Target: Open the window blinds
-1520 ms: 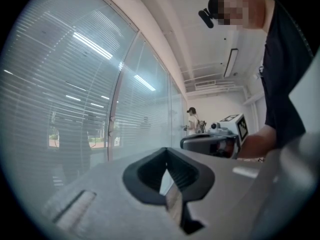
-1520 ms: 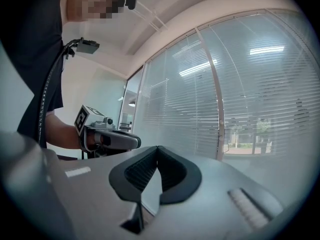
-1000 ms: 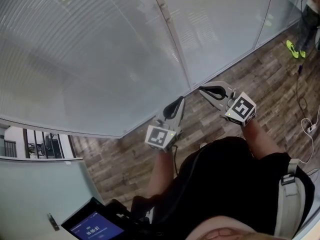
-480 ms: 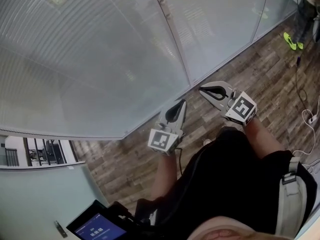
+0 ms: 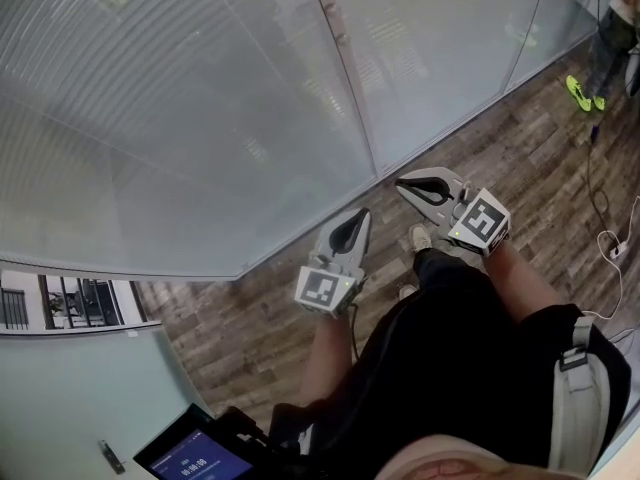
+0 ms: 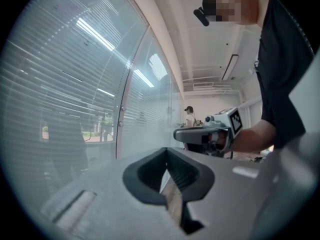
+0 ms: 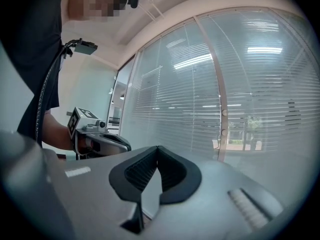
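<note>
pointing toward the pale, horizontal-slatted window blinds [image 5: 200, 118], the grey left gripper [image 5: 357, 218] and grey right gripper [image 5: 408, 182] are hovering side by side near them, each with jaws pressed together and empty; the blinds are hanging lowered behind the glass wall [image 5: 440, 58].

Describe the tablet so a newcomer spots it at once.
Start at the glass wall with closed pale blinds and drop to the head view's bottom left. There is a dark flat tablet, the only thing with a lit blue screen.

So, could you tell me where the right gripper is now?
Head view, right of centre: the right gripper hovers over the wood floor, beside the left gripper.
</note>
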The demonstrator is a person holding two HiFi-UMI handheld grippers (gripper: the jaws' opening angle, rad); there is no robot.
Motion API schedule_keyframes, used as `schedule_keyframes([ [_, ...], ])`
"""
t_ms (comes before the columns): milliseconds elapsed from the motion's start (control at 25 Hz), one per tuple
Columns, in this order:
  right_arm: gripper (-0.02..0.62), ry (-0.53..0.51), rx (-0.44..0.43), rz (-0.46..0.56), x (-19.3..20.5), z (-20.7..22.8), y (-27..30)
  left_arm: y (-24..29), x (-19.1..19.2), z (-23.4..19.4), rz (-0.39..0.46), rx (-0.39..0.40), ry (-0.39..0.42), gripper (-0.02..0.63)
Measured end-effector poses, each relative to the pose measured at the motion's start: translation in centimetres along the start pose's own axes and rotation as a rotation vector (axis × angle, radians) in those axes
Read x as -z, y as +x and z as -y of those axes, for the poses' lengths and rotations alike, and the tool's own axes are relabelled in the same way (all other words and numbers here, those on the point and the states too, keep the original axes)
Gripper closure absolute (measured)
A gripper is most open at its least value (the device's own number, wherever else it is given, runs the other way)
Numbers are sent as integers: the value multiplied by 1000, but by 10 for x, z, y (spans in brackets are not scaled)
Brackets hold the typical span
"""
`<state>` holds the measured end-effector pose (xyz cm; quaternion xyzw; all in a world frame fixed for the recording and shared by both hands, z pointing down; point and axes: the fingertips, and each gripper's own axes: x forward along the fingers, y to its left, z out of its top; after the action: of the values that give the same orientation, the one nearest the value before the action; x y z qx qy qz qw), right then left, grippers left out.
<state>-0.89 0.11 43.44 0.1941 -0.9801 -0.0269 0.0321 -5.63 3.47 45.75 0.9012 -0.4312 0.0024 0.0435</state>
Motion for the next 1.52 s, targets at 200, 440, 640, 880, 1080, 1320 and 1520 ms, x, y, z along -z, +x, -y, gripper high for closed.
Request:
schedule_keyframes([
  [200,589,-17,-5,16,0,16,9,8,3,-13,-2,-29,-17,603],
  [440,589,-32,-6,40,-5,53,24,39,-9,-36,-4,-45,3,603],
  [640,589,-19,-4,69,-16,88,33,73,-23,-50,-8,-37,55,603],
  [880,589,-35,-30,89,-27,124,46,101,-39,-69,-18,-69,57,603],
  [1080,589,-44,-49,101,-32,147,56,118,-45,-81,-10,-94,59,603],
  [1320,589,-56,-61,90,-27,176,75,136,-46,-104,-13,-136,55,603],
  [1520,589,-52,-79,81,-26,200,94,153,-49,-122,-9,-159,63,603],
])
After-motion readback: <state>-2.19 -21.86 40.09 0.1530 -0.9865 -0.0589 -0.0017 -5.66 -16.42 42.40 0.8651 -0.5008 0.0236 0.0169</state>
